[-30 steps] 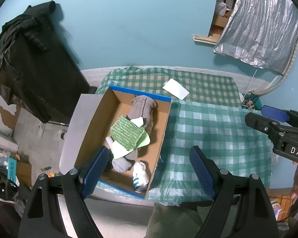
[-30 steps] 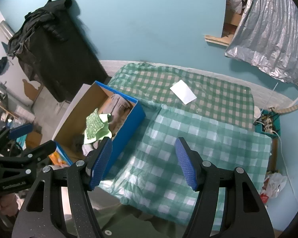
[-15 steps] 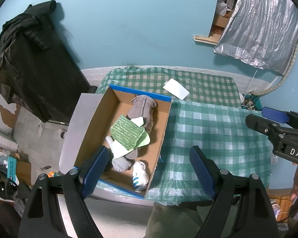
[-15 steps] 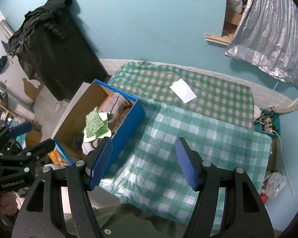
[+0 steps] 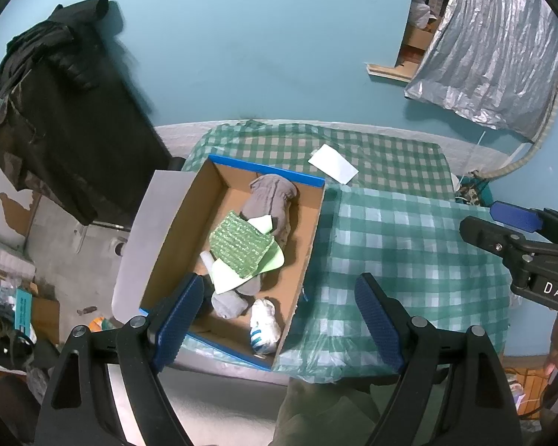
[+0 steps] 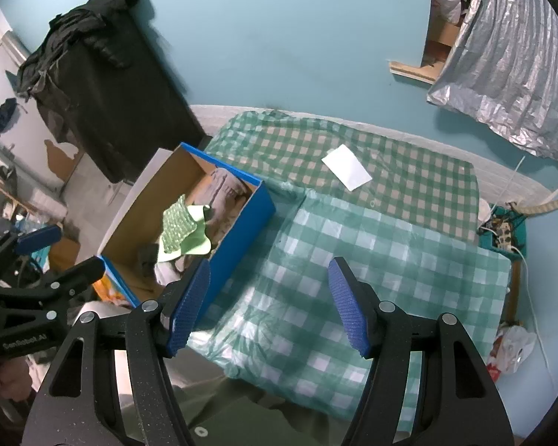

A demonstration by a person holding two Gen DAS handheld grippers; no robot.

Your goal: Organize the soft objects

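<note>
Cardboard box (image 5: 189,223) at the surface's (image 5: 409,245) left edge already holds the soft things: grey cloth (image 5: 275,197), green sponge (image 5: 240,247), rolled sock (image 5: 266,325). Both grippers, left (image 5: 275,319) and right (image 6: 269,304), hang released and empty above (sorting looks finished); only a white card (image 6: 348,167) lies outside.

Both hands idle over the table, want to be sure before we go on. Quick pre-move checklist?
1. Left gripper jaws open, nothing between them: ok.
2. Right gripper jaws open, nothing between them: ok.
3. Cardboard box open on top: ok.
4. Soft items inside the box: grey cloth, green scrub pad, white sock: ok.
5. Checked tablecloth free of soft items; only a white card lies there: ok.
6. Whether the card belongs in the box: cannot tell.
</note>
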